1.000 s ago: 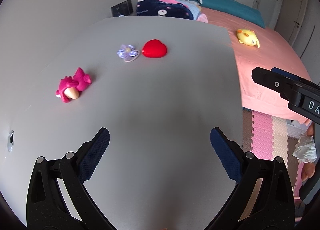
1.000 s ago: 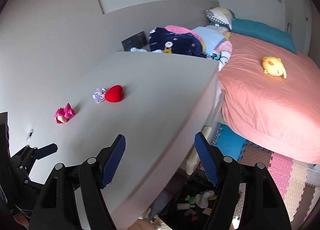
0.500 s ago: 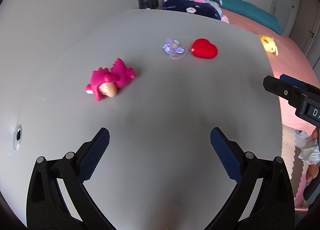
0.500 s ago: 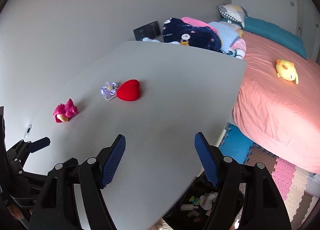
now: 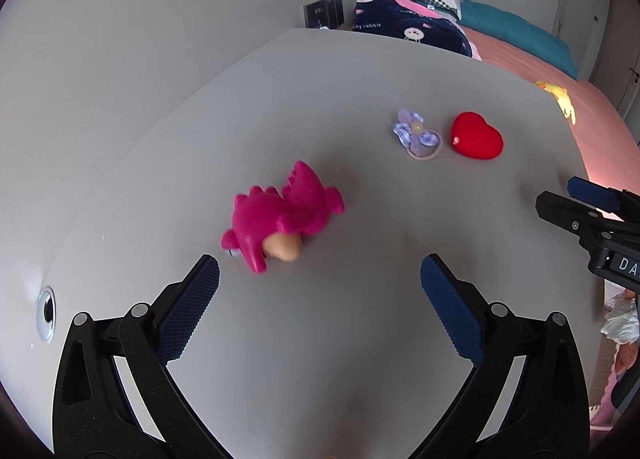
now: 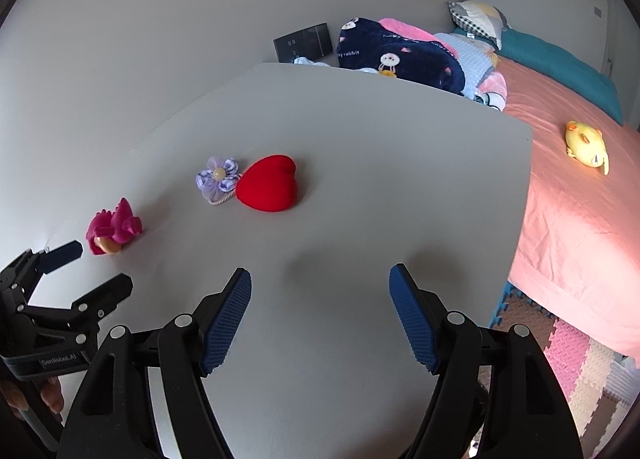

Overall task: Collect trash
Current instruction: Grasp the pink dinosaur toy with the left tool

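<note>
A magenta toy dinosaur [image 5: 282,215] lies on the grey table [image 5: 320,339], just ahead of my open, empty left gripper [image 5: 320,291]; it also shows in the right wrist view [image 6: 114,229]. A purple flower hair tie [image 5: 416,133] and a red heart [image 5: 477,135] lie farther back right; both show in the right wrist view, the flower [image 6: 218,179] touching the heart [image 6: 269,183]. My right gripper [image 6: 320,299] is open and empty over the table, well short of the heart. The left gripper shows at the left of the right wrist view [image 6: 86,263].
The table's right edge [image 6: 524,187] drops to a pink bed [image 6: 580,219] with a yellow plush [image 6: 586,143] and piled blankets [image 6: 396,55]. Foam floor mats [image 6: 576,363] lie below. A cable hole [image 5: 46,313] sits at the table's left. White crumpled paper [image 5: 622,325] lies on the floor at right.
Both grippers have moved forward and left over the table. The magenta dinosaur is now much closer to the left gripper; the heart and flower are closer to the right gripper. Jaws stayed open.
</note>
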Motion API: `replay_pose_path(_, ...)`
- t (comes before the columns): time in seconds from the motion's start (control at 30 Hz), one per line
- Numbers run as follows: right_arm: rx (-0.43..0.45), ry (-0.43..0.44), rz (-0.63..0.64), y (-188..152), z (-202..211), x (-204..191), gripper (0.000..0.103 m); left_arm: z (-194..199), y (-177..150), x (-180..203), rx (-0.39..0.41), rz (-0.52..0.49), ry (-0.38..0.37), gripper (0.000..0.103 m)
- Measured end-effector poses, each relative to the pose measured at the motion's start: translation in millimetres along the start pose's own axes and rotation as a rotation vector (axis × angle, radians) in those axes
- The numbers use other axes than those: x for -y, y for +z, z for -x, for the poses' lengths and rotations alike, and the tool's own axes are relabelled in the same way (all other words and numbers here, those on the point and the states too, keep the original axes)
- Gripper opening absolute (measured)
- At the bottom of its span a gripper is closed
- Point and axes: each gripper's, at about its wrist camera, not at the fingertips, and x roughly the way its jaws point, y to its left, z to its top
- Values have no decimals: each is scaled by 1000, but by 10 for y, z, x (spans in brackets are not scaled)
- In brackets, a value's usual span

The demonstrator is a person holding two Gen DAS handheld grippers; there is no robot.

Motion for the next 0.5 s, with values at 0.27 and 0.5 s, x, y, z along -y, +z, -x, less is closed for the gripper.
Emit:
replay_pose_path(0.27,3,-15,37,111,-121,-126,72,-134,83,-77,3,-20,-1,97)
replay_pose_path(0.5,3,-31,59,228,-294,-242,72,-168,82,-195,1,16,5,95)
